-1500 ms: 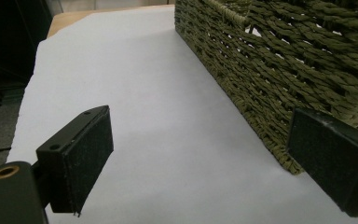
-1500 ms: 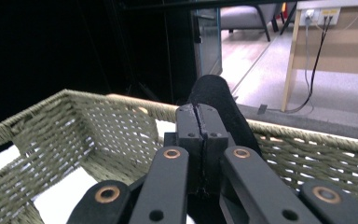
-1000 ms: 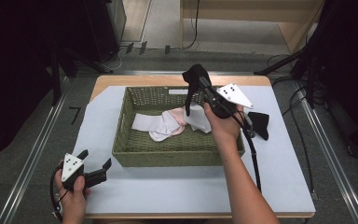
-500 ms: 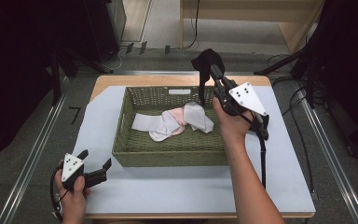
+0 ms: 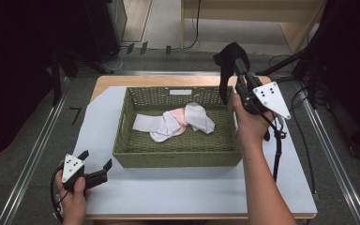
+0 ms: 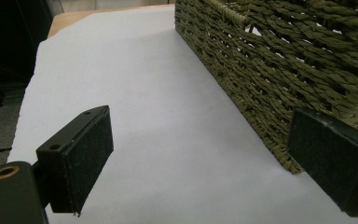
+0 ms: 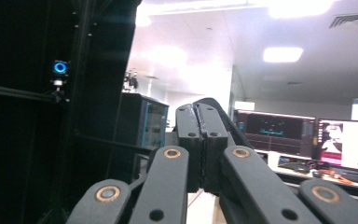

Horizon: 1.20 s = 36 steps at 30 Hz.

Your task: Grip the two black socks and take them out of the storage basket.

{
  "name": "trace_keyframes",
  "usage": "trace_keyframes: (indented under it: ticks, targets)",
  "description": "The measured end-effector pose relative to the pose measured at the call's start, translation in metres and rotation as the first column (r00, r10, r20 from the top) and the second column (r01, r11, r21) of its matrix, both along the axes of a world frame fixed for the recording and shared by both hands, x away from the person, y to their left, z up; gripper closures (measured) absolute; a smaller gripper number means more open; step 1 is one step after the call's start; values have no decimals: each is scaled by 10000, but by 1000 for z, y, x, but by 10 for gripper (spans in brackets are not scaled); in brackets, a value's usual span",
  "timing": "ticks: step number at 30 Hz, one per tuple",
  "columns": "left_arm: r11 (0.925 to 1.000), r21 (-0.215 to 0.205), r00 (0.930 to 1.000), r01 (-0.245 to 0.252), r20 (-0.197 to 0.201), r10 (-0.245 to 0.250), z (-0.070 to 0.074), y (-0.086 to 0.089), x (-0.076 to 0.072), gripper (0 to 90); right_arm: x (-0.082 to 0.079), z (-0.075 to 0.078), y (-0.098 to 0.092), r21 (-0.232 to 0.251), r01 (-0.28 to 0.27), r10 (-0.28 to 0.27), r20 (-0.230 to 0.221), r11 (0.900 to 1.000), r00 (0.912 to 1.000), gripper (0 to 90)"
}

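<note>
We see a woven green basket [image 5: 178, 150] sitting in the middle of a pale sheet [image 5: 187, 192] that covers a wooden table [image 5: 112, 80], and inside it lie three light socks in a loose heap: a white sock [image 5: 146, 123] at the left, a pink sock [image 5: 178, 117] in the middle and another white sock [image 5: 199, 117] at the right, all touching one another. In the right gripper view we look out at a lit room with two monitors [image 7: 303, 135] on a desk and a dark rack carrying a small blue ring light [image 7: 59, 67]. The right gripper [image 5: 238, 65] is raised above the far right corner of the basket, tilted upward, and its jaws are pressed together on a black sock [image 5: 227, 61], which hangs from the tips down toward the basket's far rim without touching the socks below; in the right gripper view [image 7: 203, 140] we see the two pads squeezed flat against each other with only a sliver of dark cloth behind them. The left gripper [image 5: 93, 166] rests low over the sheet, just beside the basket's near left corner; in its own view [image 6: 200, 163] the jaws stand wide apart with nothing between them, the right pad close against the basket's woven wall [image 6: 279, 70]. We count four socks, one basket and two grippers.
</note>
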<state>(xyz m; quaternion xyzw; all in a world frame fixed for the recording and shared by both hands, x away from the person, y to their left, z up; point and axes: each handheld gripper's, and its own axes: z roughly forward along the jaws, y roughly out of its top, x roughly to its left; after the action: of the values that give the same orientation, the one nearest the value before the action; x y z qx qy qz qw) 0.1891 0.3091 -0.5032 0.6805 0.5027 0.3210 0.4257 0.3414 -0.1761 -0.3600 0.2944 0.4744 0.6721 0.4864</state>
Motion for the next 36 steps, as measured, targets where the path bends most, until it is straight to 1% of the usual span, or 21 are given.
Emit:
trace_keyframes:
  ticks: [4,7,9,10,11,15,18,23,25,26,27,28,29,30,36]
  targets:
    - [10000,13,10000,-9,1,9,0,0,0,84,-2,2,-16,58,290,-290,42,9996,9996,900]
    - [10000,18,10000,-4,31,4,0,0,0,84,-5,2,-29,224,498,-499,22,9985,9988,900]
    - [10000,50,10000,10,23,-10,0,0,0,84,-6,0,-36,256,653,-651,-64,9975,9979,900]
    - [10000,50,10000,10,23,-10,0,0,0,84,-6,0,-36,256,653,-651,-64,9975,9979,900]
    - [10000,85,10000,12,22,-12,0,0,0,84,-7,-3,-44,272,776,-773,-131,9966,9969,900]
    - [10000,68,10000,-3,56,3,0,-1,0,84,-9,-13,-59,224,1079,-1071,-343,9939,9937,900]
    - [10000,66,10000,-8,65,8,0,-1,0,84,-10,-23,-71,277,1307,-1289,-597,9910,9899,900]
    - [10000,59,10000,-35,85,35,0,-1,0,84,-10,-43,-89,392,1734,-1679,-1148,9841,9791,900]
    - [10000,57,10000,-34,86,33,0,-1,0,84,-10,-51,-94,330,1859,-1799,-1354,9820,9743,900]
    - [10000,57,10000,-34,86,33,0,-1,0,84,-10,-51,-94,330,1859,-1799,-1354,9820,9743,900]
    - [10000,67,10000,-34,84,34,0,-1,0,84,-10,-60,-98,257,1968,-1904,-1572,9801,9690,900]
    - [10000,68,10000,-35,87,35,0,-1,0,84,-10,-64,-100,278,2004,-1931,-1680,9793,9667,900]
    - [10000,68,10000,-35,87,35,0,-1,0,84,-10,-64,-100,278,2004,-1931,-1680,9793,9667,900]
    - [10000,61,10000,-41,90,40,0,-1,0,84,-10,-73,-103,261,2145,-2057,-1916,9764,9597,900]
    - [10000,54,9999,-39,108,38,0,-1,0,84,-10,-98,-108,84,2317,-2220,-2544,9728,9413,900]
